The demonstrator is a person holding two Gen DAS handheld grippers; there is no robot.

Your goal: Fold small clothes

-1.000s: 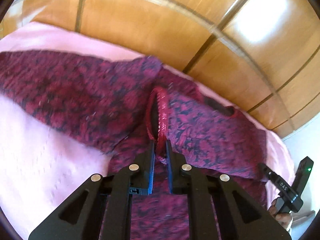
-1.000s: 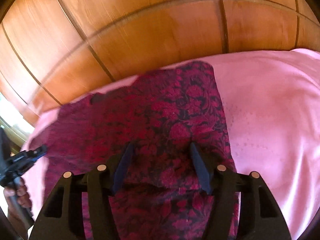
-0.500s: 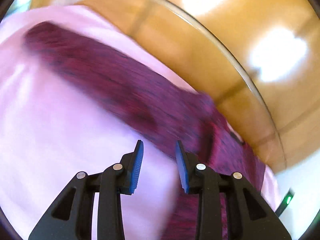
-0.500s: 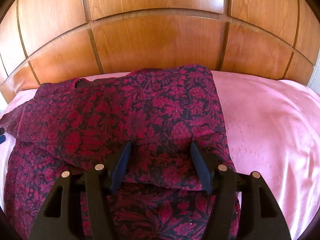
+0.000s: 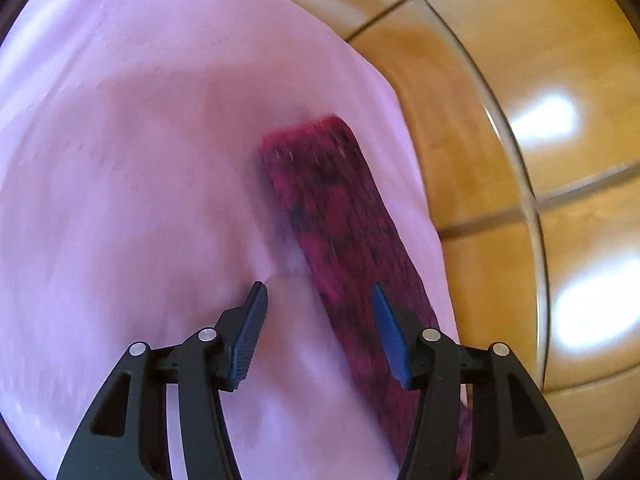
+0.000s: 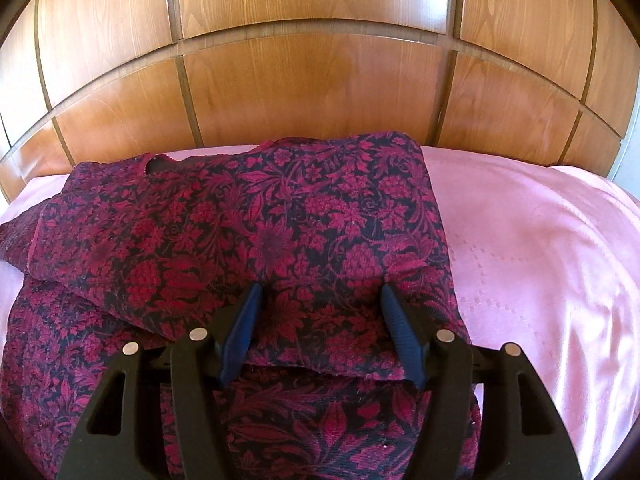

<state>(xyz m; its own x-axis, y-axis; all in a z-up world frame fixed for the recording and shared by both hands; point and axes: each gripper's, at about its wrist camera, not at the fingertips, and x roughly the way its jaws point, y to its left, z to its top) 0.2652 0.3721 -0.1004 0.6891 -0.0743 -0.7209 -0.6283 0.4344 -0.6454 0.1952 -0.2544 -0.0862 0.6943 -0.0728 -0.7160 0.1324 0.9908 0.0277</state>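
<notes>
Garment (image 6: 248, 240): red-and-black floral, spread on the pink bedsheet (image 6: 540, 240) against the wooden headboard (image 6: 312, 92) — right sleeve folded across the body.
Sleeve (image 5: 340, 216): blurred strip by the sheet's edge.
Left gripper (image 5: 318, 300): jaws apart, holding nothing.
Right gripper (image 6: 320, 300): jaws wide — over the folded layer, nothing held.

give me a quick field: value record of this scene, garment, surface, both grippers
garment: red and black floral top, one side folded over the body
sleeve: a strip lying flat on the sheet, blurred in the left wrist view
surface: pink sheet on a bed
backdrop: wooden headboard
left gripper: jaws open, empty, over the sheet beside the sleeve
right gripper: jaws open, empty, over the folded layer
</notes>
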